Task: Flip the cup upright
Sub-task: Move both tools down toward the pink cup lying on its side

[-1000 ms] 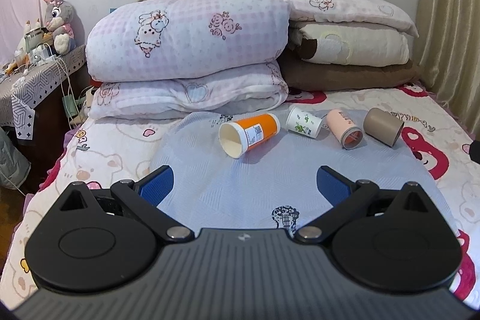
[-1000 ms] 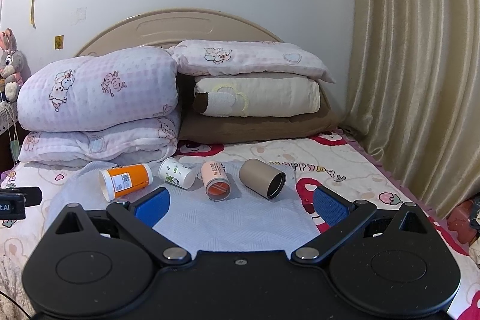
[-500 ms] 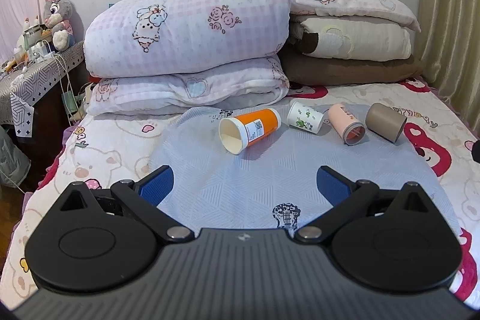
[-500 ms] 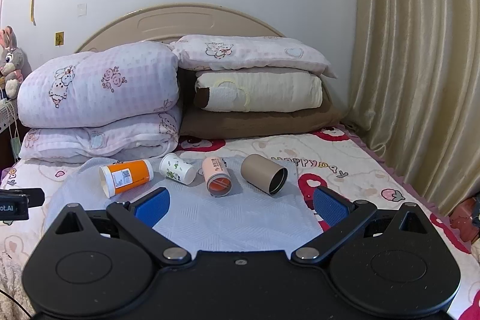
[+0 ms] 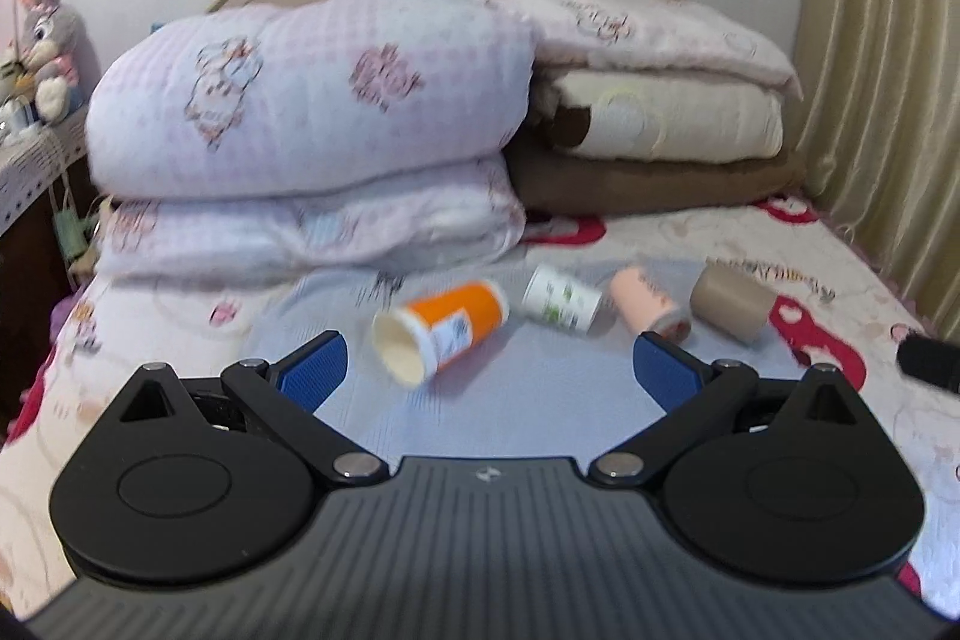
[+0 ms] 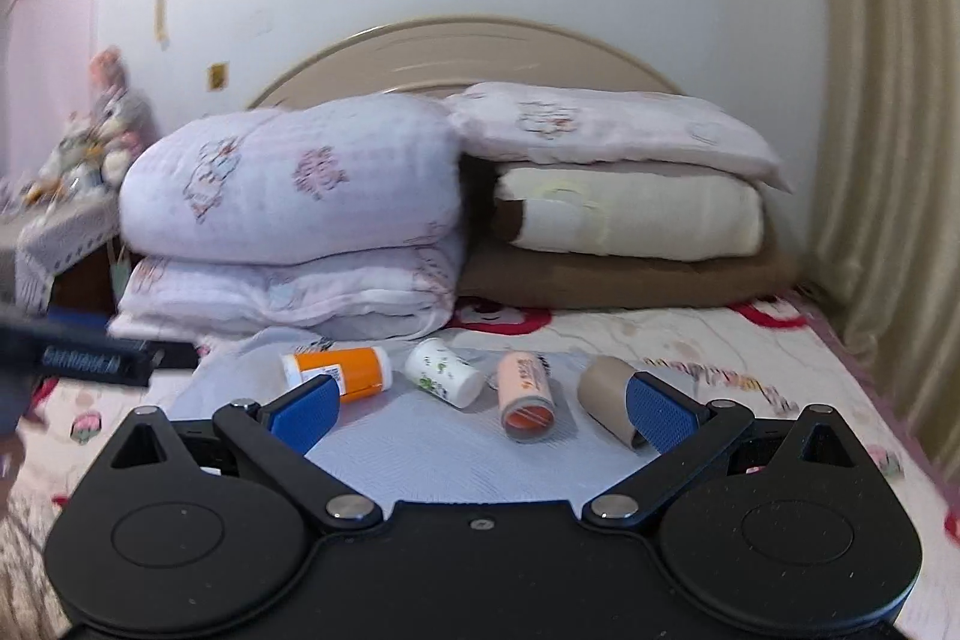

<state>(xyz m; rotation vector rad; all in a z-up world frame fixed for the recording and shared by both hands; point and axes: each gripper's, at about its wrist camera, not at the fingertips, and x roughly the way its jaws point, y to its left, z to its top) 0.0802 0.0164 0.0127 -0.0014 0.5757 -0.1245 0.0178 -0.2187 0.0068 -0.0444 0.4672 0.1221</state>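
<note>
Several cups lie on their sides in a row on a light blue cloth (image 5: 540,388) on the bed. From left: an orange cup (image 5: 441,331) (image 6: 345,370), a white cup with green print (image 5: 561,300) (image 6: 444,372), a pink cup (image 5: 648,310) (image 6: 525,394) and a brown cup (image 5: 729,307) (image 6: 603,391). My left gripper (image 5: 489,370) is open and empty, just short of the orange cup. My right gripper (image 6: 480,403) is open and empty, with the white and pink cups beyond its fingers; its right finger overlaps the brown cup.
Folded quilts and pillows (image 5: 312,148) are stacked at the headboard behind the cups. A curtain (image 6: 888,130) hangs on the right. A side table with a plush rabbit (image 5: 45,40) stands left of the bed. The other gripper shows at the left edge (image 6: 90,361).
Both grippers have moved forward and lower toward the cups, which look larger. The right gripper's view has swung left. The cups have not moved.
</note>
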